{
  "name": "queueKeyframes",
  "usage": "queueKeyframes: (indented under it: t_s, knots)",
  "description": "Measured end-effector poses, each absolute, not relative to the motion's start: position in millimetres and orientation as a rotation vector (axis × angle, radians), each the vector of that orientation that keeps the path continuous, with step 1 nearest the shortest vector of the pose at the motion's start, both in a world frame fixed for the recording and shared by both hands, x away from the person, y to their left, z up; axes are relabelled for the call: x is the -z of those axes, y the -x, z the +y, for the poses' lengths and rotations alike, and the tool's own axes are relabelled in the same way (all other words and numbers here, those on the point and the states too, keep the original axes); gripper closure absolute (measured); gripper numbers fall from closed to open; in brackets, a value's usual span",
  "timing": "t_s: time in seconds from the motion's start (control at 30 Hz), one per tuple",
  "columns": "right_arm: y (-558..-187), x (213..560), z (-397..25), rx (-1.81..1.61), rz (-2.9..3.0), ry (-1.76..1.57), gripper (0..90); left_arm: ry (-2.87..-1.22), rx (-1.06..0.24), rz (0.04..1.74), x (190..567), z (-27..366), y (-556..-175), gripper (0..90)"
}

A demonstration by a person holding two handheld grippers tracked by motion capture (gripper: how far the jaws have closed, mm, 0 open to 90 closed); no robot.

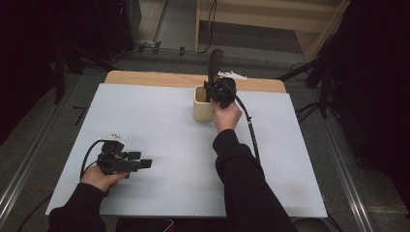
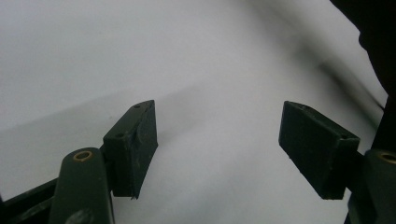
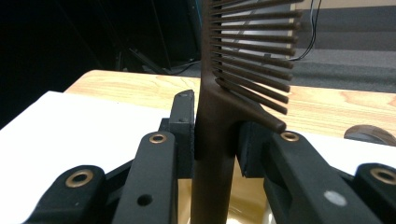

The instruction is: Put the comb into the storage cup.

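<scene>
Pinching a dark brown comb (image 3: pixel 219 116) by its handle: right gripper (image 3: pixel 215 135), jaws pressed onto the handle from both sides, comb upright, teeth pointing to the right in the right gripper view. Handle's lower end drops into a cream cup (image 1: pixel 202 104); how deep it goes is cut off at the bottom edge. In the high view the right gripper (image 1: pixel 220 92) sits over the cup's rim at the far middle of the table, and the comb (image 1: pixel 215 62) sticks up above it; teeth unreadable there, too dark.

Left gripper (image 2: pixel 217 140): jaws spread wide, nothing between them, just white sheet underneath. In the high view it (image 1: pixel 140 163) sits near the front left, well apart from the cup, jaws pointing right.

Small white item (image 1: pixel 232 75) just behind the right gripper, partly hidden, can't identify.

Surface: white sheet (image 1: pixel 145 125) over a wooden tabletop (image 1: pixel 145 77), wood strip showing along the far edge. Room dark, grey floor, cables (image 1: pixel 309 111) on the floor to the right, light wooden furniture (image 1: pixel 261 17) at the back.
</scene>
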State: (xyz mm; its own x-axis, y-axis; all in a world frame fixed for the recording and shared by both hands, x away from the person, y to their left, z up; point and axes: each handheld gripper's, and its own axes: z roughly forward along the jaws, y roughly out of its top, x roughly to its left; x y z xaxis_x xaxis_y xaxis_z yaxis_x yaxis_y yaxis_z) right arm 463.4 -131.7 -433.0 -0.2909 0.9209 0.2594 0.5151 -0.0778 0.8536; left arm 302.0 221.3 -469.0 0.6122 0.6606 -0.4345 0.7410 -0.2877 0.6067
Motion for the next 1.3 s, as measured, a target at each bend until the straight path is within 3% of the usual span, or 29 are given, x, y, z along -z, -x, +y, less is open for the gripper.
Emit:
queueKeyframes:
  t_s: [0.3, 0.4, 0.5, 1.3]
  knots:
    - [-463.9, 435.3, -130.7, -1.302, 1.825, -1.544, 68.3, -2.021, 0.125, 1.103, 469.3, 220.9, -302.0, 28.5]
    - [-465.5, 436.3, -133.1, -1.35, 1.855, -1.527, 43.3, -2.021, 0.122, 1.107, 469.4, 221.1, -302.2, 28.5]
    - [-462.8, 432.2, -136.8, -1.303, 1.843, -1.448, 25.1, -2.021, 0.122, 1.105, 469.5, 220.6, -302.2, 28.5]
    - [-445.1, 422.2, -165.1, -1.319, 1.912, -1.493, 24.9, -2.024, 0.127, 1.109, 469.5, 220.8, -308.2, 28.5]
